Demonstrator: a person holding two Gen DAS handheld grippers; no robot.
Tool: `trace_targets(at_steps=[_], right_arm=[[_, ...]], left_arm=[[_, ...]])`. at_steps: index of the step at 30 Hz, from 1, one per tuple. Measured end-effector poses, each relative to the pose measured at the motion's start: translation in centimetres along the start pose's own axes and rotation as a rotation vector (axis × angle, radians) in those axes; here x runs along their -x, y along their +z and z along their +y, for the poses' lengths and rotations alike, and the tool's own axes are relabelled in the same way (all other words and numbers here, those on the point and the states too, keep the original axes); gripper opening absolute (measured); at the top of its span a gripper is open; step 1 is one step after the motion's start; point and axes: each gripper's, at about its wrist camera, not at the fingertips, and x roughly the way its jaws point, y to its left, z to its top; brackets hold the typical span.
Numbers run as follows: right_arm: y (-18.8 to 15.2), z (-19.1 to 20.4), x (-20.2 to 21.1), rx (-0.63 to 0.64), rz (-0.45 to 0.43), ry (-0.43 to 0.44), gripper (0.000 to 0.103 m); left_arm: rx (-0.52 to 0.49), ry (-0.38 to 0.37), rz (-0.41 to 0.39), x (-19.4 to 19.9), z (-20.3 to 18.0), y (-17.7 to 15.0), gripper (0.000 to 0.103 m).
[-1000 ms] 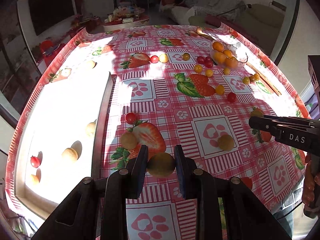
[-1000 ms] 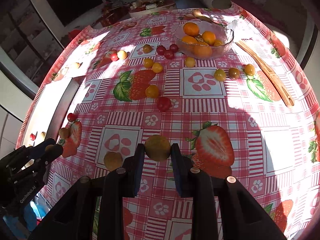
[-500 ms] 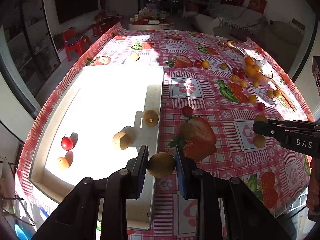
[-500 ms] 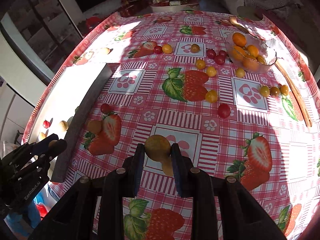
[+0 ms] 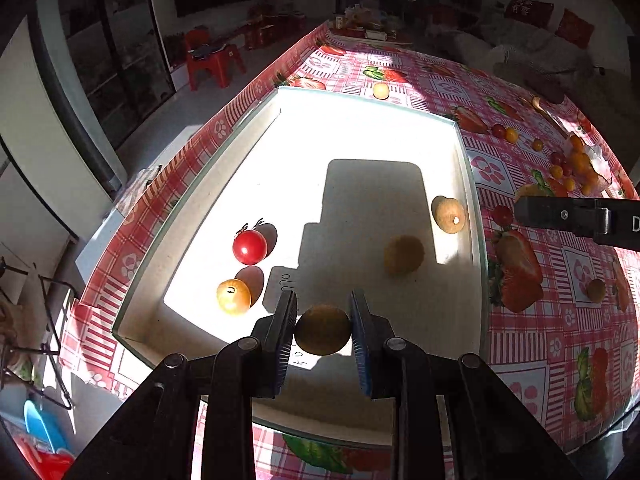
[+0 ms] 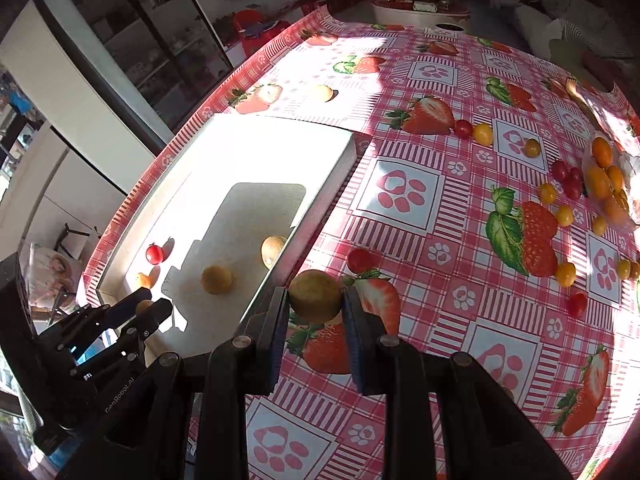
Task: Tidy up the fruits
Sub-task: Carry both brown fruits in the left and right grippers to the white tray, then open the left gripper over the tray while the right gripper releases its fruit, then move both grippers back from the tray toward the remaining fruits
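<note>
My left gripper (image 5: 323, 330) is shut on a round brown fruit (image 5: 322, 329) and holds it over the near end of the white tray (image 5: 476, 240). In the tray lie a red tomato (image 5: 249, 246), a yellow tomato (image 5: 233, 296) and two brown fruits (image 5: 404, 255) (image 5: 449, 214). My right gripper (image 6: 316, 300) is shut on another brown fruit (image 6: 315, 295), above the tablecloth just right of the tray's edge (image 6: 308, 224). The left gripper also shows in the right wrist view (image 6: 145, 311).
Many small red and yellow tomatoes (image 6: 564, 216) lie scattered on the strawberry tablecloth (image 6: 440, 184). A glass bowl of oranges (image 6: 604, 184) stands at the far right. One fruit (image 6: 322, 93) lies beyond the tray. The table edge drops off left of the tray.
Both grippers have moved left with their fruits. The left one has gone from the tray's right edge to over the tray. The right one has reached the tray's edge.
</note>
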Motion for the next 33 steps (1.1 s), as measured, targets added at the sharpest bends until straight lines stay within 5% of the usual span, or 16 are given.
trace_targets(at_steps=[19,20,22,26,33], right_arm=[[4.5,5.3,-8.8,0.104,0.113,-0.026,0.030],[4.5,5.5,-9.0,0.109,0.118,-0.029,0.030],[4.4,5.7,-9.3,0.114,0.129,-0.028,0.031],[4.8,6.2,-9.4,0.122,0.129,-0.026,0.059],[5.7,5.6,-7.1,0.057,0.071,0.031,0.083]], left_arm=[[-0.040,0.025,0.015,-2.2,-0.2,0.3,0.030],[-0.042,0.030,0.014,-2.2,-0.3,0.3,0.032],[-0.047,0.041,0.001,-1.9,-0.3,0.2,0.080],[-0.067,0.067,-0.033,-1.3,-0.5,0.0,0.081],[-0.067,0.058,-0.025,-0.4,-0.5,-0.7,0.081]])
